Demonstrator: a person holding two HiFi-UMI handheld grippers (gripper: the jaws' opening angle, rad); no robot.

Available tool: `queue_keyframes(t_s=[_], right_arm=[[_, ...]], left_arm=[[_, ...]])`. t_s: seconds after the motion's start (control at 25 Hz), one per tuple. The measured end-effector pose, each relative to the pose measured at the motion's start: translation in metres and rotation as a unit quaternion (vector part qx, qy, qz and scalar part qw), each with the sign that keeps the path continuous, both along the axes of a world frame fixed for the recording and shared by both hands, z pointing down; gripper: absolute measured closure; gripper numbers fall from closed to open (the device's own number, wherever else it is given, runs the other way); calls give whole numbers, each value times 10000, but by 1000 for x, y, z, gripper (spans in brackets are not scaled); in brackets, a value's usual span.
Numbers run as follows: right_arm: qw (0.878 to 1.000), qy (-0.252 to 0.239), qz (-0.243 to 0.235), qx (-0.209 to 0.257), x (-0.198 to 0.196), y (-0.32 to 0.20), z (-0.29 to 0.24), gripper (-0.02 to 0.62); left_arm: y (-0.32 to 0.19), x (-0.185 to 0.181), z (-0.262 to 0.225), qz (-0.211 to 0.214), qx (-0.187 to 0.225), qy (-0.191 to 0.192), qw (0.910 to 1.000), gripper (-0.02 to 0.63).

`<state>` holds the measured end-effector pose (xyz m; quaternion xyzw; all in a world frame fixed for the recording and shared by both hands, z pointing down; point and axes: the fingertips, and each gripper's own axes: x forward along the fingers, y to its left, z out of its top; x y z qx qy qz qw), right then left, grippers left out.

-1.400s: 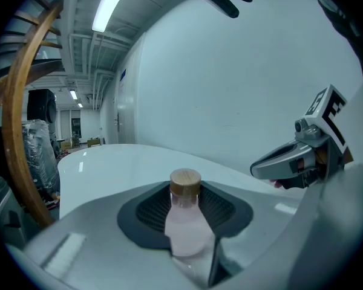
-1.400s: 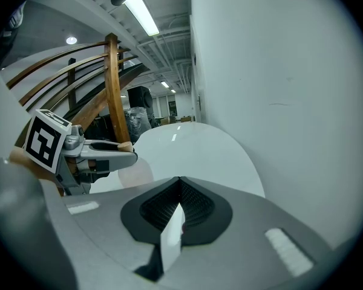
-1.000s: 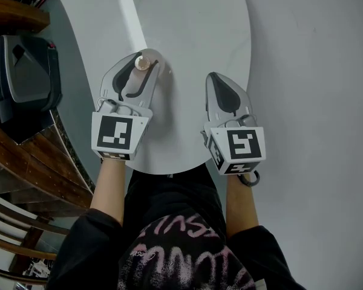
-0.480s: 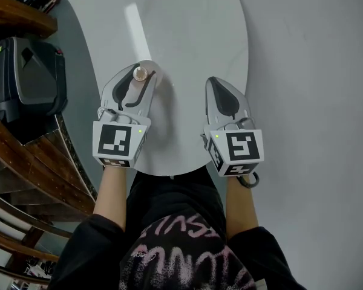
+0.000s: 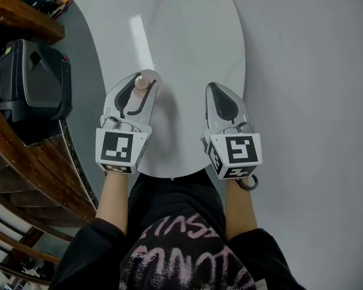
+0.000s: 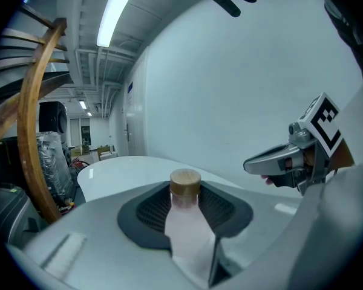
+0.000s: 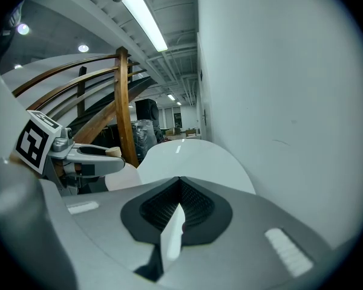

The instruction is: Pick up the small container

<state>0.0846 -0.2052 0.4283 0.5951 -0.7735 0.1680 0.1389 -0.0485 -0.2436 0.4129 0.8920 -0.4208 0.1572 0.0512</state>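
Grasp looks made: my left gripper has its fingers pinching the small container, a frosted pinkish cylinder with a round wooden cap, between ribbed dark pads. Beside it, my right gripper has fingers pressed together, empty. Lifting clear of the glossy white oval bench beyond is what I judge is left

No legible text or numbers.

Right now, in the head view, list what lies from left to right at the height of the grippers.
Black case → left gripper, shut on the small container → right gripper.
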Motion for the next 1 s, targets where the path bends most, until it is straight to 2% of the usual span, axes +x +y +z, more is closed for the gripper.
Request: queue_keyframes(t_s=[0.56, 1.0], right_arm=[[9992, 46, 7, 386, 2, 18, -31, 586], [9977, 148, -38, 666, 5, 27, -60, 586]], left_arm=[[23, -6, -31, -89, 183, -65, 9998, 457], [40, -1, -54, 48, 378, -28, 9993, 457]])
